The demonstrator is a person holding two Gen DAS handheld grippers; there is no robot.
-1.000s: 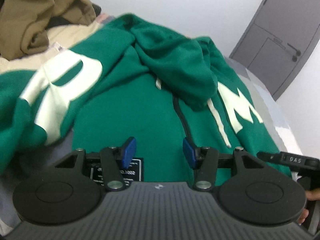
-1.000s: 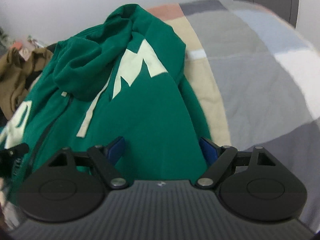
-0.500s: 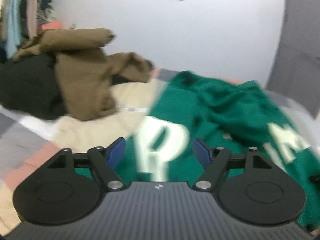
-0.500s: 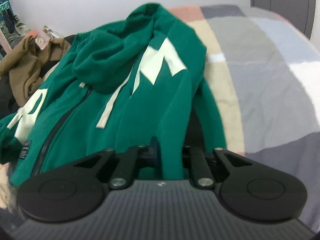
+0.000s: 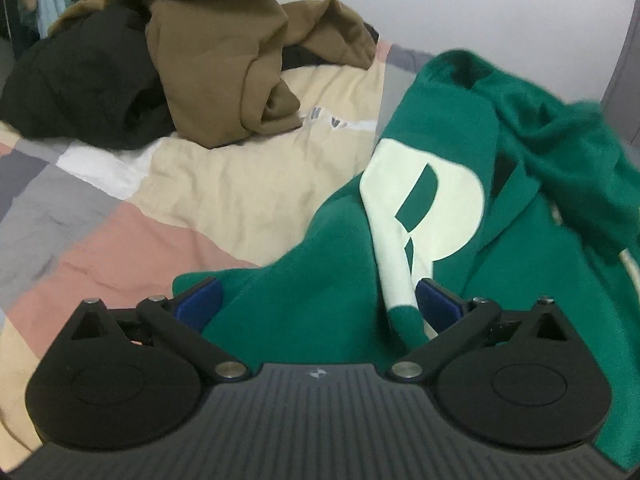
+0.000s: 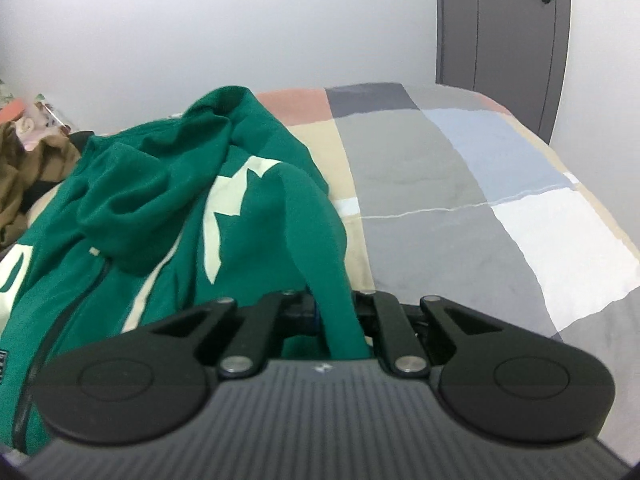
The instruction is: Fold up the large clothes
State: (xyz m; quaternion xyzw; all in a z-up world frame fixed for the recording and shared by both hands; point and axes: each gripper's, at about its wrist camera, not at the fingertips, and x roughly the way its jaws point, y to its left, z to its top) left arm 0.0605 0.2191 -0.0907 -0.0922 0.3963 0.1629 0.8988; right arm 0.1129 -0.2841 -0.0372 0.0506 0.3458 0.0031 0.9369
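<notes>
Bed: we see a bed with a patchwork cover of grey, beige, pink, white and pale blue blocks; it carries all the clothes.
Hoodie: a large green fleece zip hoodie with cream letters lies spread on the bed, hood bunched over the chest, zip running down the front. In the left wrist view the same garment shows a big cream "P" on a fold of cloth.
Clothes pile: we see a heap of brown cloth resting on and beside a crumpled black garment, well apart from the hoodie toward the bed's far left.
Door: a grey door with a black handle stands beyond the bed's far corner.
Left gripper: our left gripper is spread wide, its 2 blue pads set either side of a green fold with nothing pinched.
Right gripper: our right gripper is closed tight on a raised ridge of the hoodie's right edge, the cloth rising between the jaws.
</notes>
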